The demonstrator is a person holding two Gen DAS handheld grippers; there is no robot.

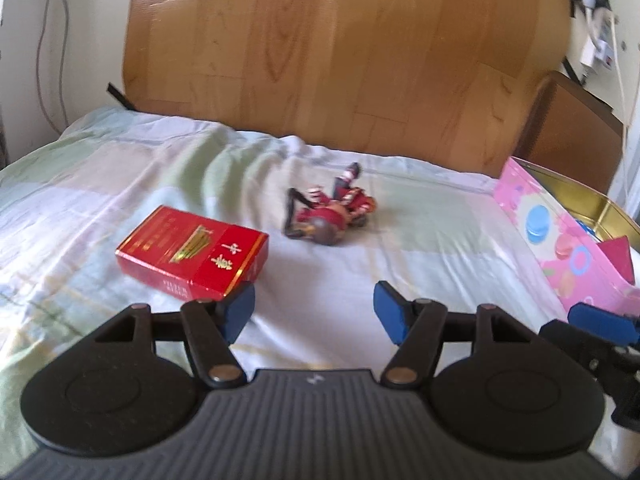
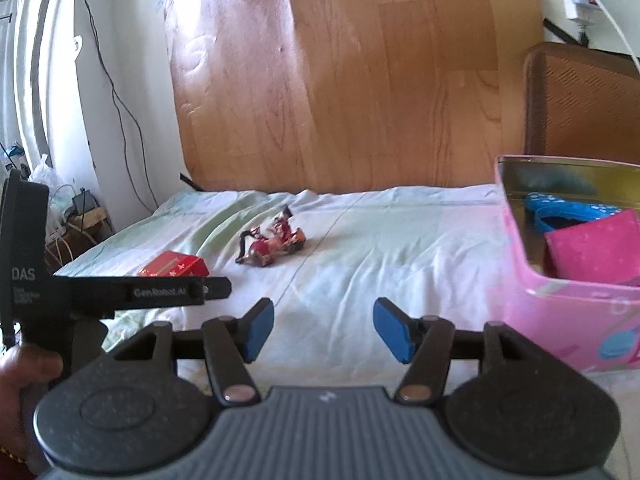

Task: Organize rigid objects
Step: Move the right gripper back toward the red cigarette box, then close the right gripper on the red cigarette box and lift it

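Observation:
A flat red packet [image 1: 192,254] with gold print lies on the bed, just beyond my left gripper's left finger. My left gripper [image 1: 314,312] is open with only sheet between its blue pads. Farther off lies a red toy figure [image 1: 328,212] on its side. An open pink tin box [image 1: 568,232] stands at the right edge of the bed. In the right wrist view my right gripper [image 2: 323,330] is open and empty, with the pink tin box [image 2: 560,312] close at its right, the toy figure [image 2: 270,242] ahead and the red packet [image 2: 174,266] to the left.
Inside the tin lie a blue item [image 2: 568,210] and a pink card [image 2: 596,250]. A wooden headboard [image 1: 320,60] rises behind the bed. A brown cabinet [image 2: 580,104] stands at the right. A hand [image 2: 24,372] holds the left gripper's handle. Cables hang on the left wall.

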